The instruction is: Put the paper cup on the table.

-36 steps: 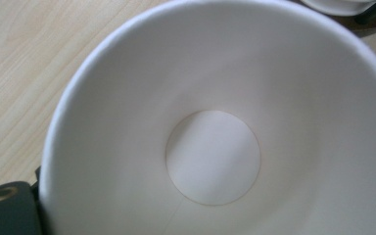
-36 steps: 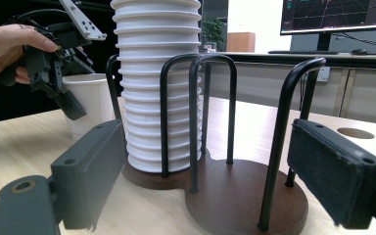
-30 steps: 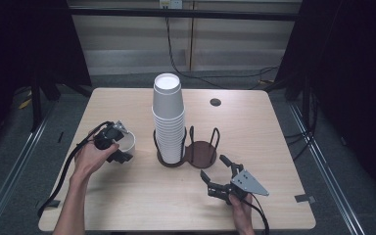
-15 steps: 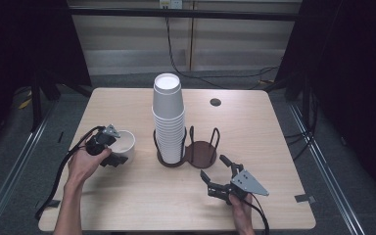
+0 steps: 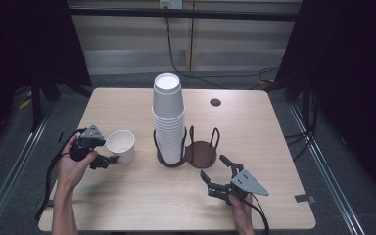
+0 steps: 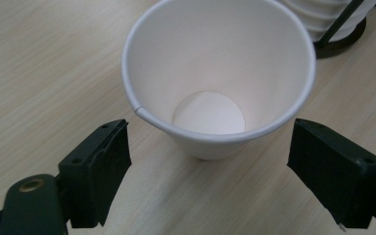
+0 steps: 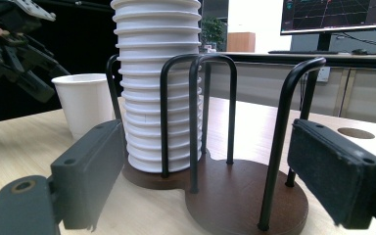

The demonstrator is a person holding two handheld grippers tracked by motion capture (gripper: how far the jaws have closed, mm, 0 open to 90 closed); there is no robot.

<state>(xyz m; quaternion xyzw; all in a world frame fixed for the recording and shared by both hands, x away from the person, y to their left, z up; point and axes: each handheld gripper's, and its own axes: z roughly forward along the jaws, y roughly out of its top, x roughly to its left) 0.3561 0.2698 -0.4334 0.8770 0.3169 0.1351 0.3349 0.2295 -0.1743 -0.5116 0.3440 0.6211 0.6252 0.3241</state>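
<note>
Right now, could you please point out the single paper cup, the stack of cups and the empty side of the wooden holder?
single paper cup (image 5: 121,147): high view, outer wall.
stack of cups (image 5: 169,122): high view, middle of the stack's side.
empty side of the wooden holder (image 5: 201,152): high view, bare brown base.

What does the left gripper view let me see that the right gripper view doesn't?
Left gripper view: the single paper cup's bare inside and round bottom, between open jaws. Right gripper view: the cup holder's empty brown base ringed by black wire hoops, a monitor behind, and the left gripper beside the cup. Both: that cup, the stack of paper cups and the wooden table.
</note>
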